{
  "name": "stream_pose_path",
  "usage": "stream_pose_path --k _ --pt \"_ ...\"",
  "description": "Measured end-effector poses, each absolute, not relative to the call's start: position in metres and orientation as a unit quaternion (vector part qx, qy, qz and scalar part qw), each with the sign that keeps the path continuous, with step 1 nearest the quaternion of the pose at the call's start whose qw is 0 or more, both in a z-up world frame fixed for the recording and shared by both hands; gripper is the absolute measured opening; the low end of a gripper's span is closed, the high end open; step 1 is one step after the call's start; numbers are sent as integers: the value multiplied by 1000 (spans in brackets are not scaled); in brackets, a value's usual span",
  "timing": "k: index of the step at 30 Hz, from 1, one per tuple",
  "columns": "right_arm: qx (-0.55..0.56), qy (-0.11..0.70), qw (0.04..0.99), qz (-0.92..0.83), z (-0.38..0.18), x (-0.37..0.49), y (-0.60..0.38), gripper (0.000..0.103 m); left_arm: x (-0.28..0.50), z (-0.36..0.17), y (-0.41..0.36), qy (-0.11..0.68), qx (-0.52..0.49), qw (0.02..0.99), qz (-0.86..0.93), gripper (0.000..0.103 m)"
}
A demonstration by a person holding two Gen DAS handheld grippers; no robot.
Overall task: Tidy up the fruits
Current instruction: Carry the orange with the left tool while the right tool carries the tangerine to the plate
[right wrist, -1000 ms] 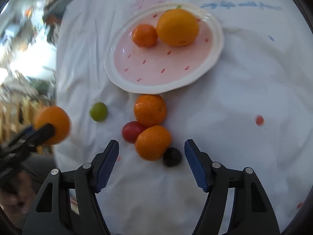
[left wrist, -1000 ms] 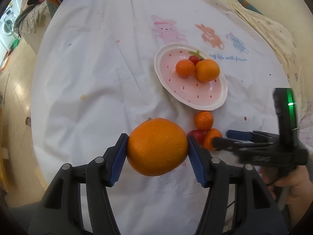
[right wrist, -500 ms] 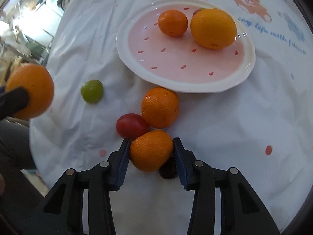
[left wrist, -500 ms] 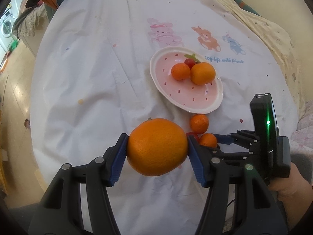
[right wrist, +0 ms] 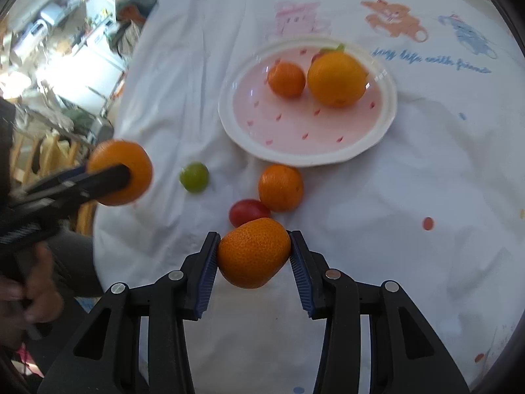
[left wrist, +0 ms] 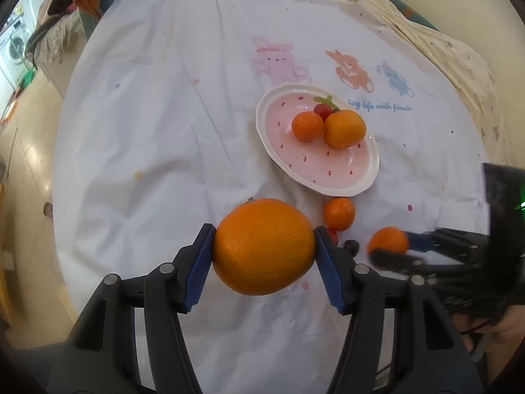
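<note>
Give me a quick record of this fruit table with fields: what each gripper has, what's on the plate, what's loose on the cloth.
left gripper: shut on large round orange
right gripper: shut on small mandarin, lifted off the cloth
pink seed-patterned plate: one orange, one mandarin, a red fruit behind them
white tablecloth: loose mandarin, red tomato, green lime

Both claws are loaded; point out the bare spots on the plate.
The plate is bare across its near half and left side. Its far side is crowded: small orange, big orange, red fruit behind them. Loose fruit clusters beside the near rim.
</note>
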State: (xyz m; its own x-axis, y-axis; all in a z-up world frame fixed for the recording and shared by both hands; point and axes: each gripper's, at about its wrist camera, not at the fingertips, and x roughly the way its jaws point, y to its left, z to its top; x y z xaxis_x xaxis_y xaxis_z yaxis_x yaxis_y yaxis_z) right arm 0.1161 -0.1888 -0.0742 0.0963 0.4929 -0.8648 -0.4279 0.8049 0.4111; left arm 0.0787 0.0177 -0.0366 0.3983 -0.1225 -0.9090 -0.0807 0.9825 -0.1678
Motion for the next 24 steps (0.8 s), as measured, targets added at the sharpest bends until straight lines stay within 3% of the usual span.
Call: stream_pose_path --k 24 --pt "200 496 806 254 -8 111 -292 45 70 1 24 503 -81 860 29 56"
